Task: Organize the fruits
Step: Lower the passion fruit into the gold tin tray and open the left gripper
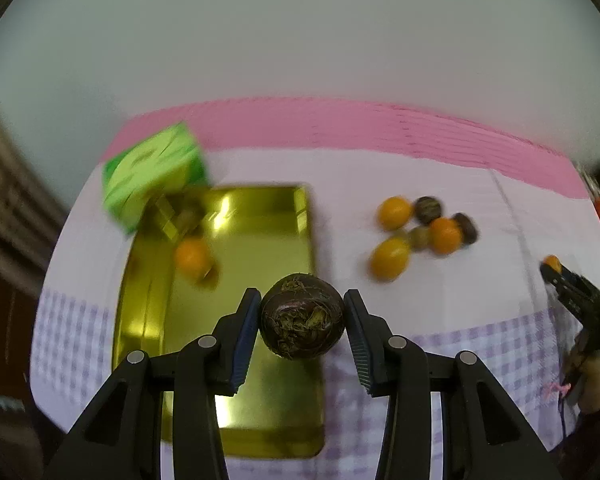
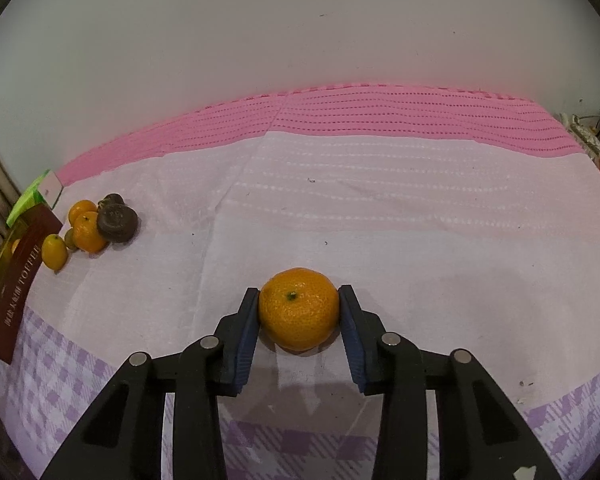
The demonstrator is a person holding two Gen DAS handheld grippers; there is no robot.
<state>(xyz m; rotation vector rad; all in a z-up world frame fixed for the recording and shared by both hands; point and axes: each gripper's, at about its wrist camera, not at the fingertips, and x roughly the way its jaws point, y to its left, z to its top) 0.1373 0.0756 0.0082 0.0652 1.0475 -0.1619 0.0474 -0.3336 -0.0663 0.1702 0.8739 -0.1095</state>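
Observation:
My left gripper (image 1: 302,316) is shut on a dark brown round fruit (image 1: 302,316) and holds it above the right edge of a gold tray (image 1: 256,240). One orange fruit (image 1: 192,258) lies in the tray. A pile of orange and dark fruits (image 1: 424,228) lies on the cloth to the right of the tray; it also shows in the right wrist view (image 2: 96,226). My right gripper (image 2: 299,310) is shut on a tangerine (image 2: 299,308) low over the cloth, and it shows at the right edge of the left wrist view (image 1: 556,270).
A green box (image 1: 154,172) stands at the tray's far left corner. A dark red "TOFFEE" lid (image 2: 18,280) lies at the left edge of the right wrist view. The table has a pink, white and lilac checked cloth (image 2: 380,200), with a wall behind.

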